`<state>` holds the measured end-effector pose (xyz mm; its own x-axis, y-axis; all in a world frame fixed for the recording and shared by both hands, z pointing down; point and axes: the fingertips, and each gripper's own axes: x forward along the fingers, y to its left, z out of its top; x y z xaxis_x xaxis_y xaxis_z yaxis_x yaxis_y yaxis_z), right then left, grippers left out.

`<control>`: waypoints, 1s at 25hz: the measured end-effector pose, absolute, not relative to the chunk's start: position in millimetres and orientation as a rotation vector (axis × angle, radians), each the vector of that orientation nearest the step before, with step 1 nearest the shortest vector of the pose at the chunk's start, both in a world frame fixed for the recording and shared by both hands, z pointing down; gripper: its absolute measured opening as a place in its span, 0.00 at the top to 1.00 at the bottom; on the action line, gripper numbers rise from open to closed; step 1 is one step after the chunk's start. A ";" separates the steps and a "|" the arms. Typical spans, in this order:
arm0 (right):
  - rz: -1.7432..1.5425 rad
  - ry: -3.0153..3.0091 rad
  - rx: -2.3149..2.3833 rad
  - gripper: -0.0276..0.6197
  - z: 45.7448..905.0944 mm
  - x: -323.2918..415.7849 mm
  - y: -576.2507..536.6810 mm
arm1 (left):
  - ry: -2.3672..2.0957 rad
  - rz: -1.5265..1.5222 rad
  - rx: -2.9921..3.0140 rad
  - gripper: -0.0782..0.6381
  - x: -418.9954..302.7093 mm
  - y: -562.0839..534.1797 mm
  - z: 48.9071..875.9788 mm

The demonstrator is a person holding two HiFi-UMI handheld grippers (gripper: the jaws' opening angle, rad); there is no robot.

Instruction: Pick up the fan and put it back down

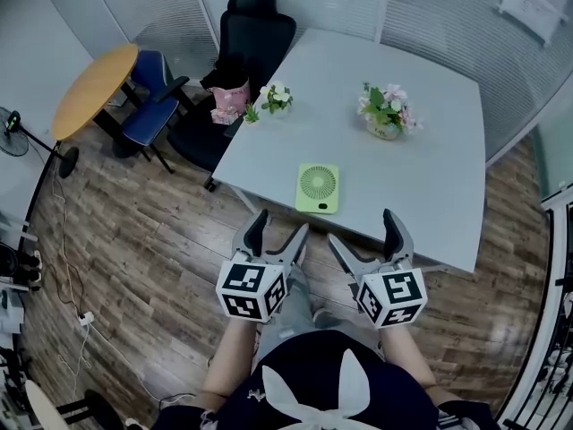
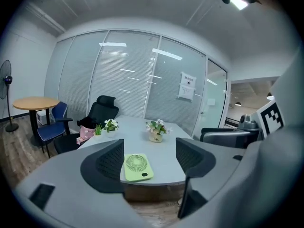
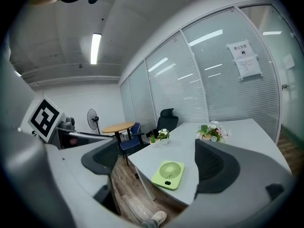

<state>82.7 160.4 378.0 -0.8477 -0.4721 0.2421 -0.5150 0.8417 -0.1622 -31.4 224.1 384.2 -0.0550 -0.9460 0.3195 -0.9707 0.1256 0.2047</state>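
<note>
Fan (image 1: 318, 188): light green, flat slab, lying grille-up on the grey table (image 1: 430, 150), close to the table's near edge. Its long axis runs roughly away from the person, the button end toward the grippers.

Position relative to grippers: the fan lies ahead of both and lower, in line with the gap between them. It is to the front-right of the left gripper (image 1: 280, 225) and to the front-left of the right gripper (image 1: 363, 228). Both are well short of it, held off the table edge over the floor.

Left gripper view: jaws spread wide, nothing between them but the fan (image 2: 137, 167) seen beyond.

Right gripper view: jaws likewise wide and empty, with the fan (image 3: 168, 174) framed beyond.

Assessment: neither gripper is clearly nearer. Either must advance forward and down, closing across the short width.
</note>
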 end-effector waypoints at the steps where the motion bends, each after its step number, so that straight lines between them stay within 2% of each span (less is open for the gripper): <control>1: 0.339 -2.823 0.762 0.20 380.1 80.1 156.8 | -2.034 0.093 1.849 0.44 -35.2 220.9 386.8; 25: 0.662 -2.579 0.662 0.21 466.6 6.5 65.0 | -1.655 0.257 1.773 0.44 -103.3 110.9 484.8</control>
<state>6.5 65.0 466.6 -0.8098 -0.3424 0.4764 -0.5295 0.7762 -0.3423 -103.3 110.9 484.8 0.1687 -0.8015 0.5737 -0.9376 0.0490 0.3442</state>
